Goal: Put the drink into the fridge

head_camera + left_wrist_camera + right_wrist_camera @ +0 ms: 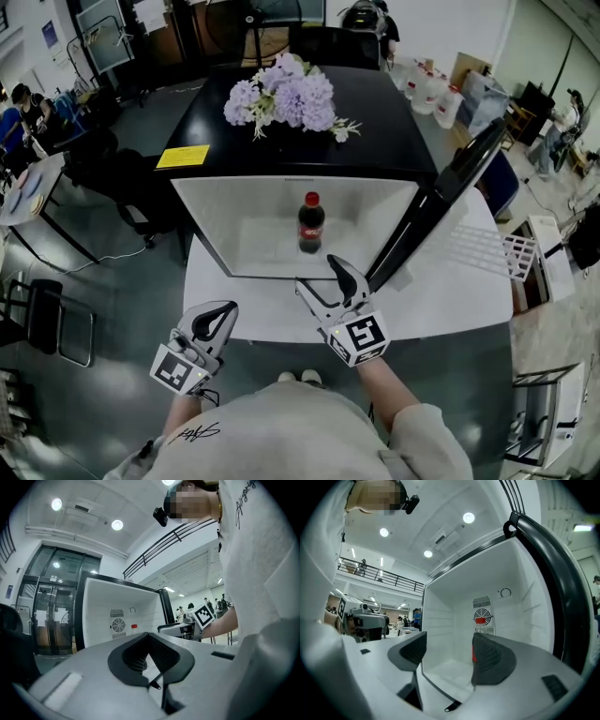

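A cola bottle (pixel 311 223) with a red cap stands upright inside the open white fridge (pixel 211 230), near the middle of its floor. The fridge door (pixel 441 211) is swung open to the right. My right gripper (pixel 316 272) is open and holds nothing, just outside the fridge's front edge. In the right gripper view the bottle (pixel 479 623) shows past the right gripper (pixel 449 646), partly hidden behind its right jaw. My left gripper (pixel 225 309) is shut and empty, low at the left off the table. The left gripper (pixel 149 637) points towards the fridge (pixel 117 616).
The fridge sits on a white table (pixel 450 305). Purple flowers (pixel 286 94) and a yellow note (pixel 183 156) lie on its black top. A white wire shelf (pixel 492 251) rests at the right. Chairs (pixel 47 319) stand left, jugs (pixel 431 89) at the back.
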Action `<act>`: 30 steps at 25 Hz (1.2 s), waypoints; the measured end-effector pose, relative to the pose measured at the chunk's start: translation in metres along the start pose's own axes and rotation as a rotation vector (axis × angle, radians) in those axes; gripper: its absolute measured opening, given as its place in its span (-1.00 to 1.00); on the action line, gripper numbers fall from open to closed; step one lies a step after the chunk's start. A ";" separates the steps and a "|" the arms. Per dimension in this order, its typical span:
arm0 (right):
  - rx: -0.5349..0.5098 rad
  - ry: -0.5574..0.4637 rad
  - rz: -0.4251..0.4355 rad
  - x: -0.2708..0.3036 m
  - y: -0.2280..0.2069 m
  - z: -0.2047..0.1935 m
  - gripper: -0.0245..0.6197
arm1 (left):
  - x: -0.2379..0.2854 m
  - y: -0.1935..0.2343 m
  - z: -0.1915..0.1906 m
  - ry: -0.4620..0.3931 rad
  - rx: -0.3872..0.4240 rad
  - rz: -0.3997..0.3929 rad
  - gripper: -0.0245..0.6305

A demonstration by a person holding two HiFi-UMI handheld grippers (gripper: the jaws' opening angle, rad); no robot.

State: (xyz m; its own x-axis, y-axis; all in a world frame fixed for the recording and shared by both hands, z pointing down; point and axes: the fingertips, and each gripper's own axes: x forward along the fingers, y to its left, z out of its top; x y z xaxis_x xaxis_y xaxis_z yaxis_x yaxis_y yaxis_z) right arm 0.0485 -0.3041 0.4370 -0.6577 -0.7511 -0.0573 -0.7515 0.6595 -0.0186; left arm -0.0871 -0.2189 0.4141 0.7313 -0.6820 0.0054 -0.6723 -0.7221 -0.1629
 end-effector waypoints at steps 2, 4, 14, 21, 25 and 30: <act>-0.001 0.001 0.009 -0.004 0.003 0.004 0.05 | 0.002 0.000 0.002 -0.015 0.025 -0.012 -0.92; -0.018 0.008 0.023 -0.007 0.007 0.008 0.05 | 0.004 0.000 0.004 -0.021 0.028 -0.019 -0.92; -0.037 0.007 0.066 -0.018 0.022 0.022 0.04 | 0.012 -0.002 0.008 -0.020 0.011 -0.026 -0.92; -0.039 -0.043 0.063 -0.024 0.025 0.041 -0.30 | 0.014 0.000 0.012 -0.038 0.047 -0.034 -0.92; -0.037 -0.056 0.081 -0.025 0.032 0.047 -0.40 | 0.014 0.000 0.014 -0.040 0.040 -0.030 -0.92; -0.033 -0.070 0.097 -0.027 0.036 0.051 -0.57 | 0.016 -0.001 0.014 -0.025 0.012 -0.025 -0.92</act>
State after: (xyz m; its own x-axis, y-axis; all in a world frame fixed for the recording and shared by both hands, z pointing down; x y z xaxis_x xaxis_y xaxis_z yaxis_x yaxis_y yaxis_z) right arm 0.0416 -0.2583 0.3871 -0.7232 -0.6790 -0.1264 -0.6865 0.7268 0.0232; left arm -0.0727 -0.2274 0.4011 0.7508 -0.6604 -0.0147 -0.6522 -0.7376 -0.1745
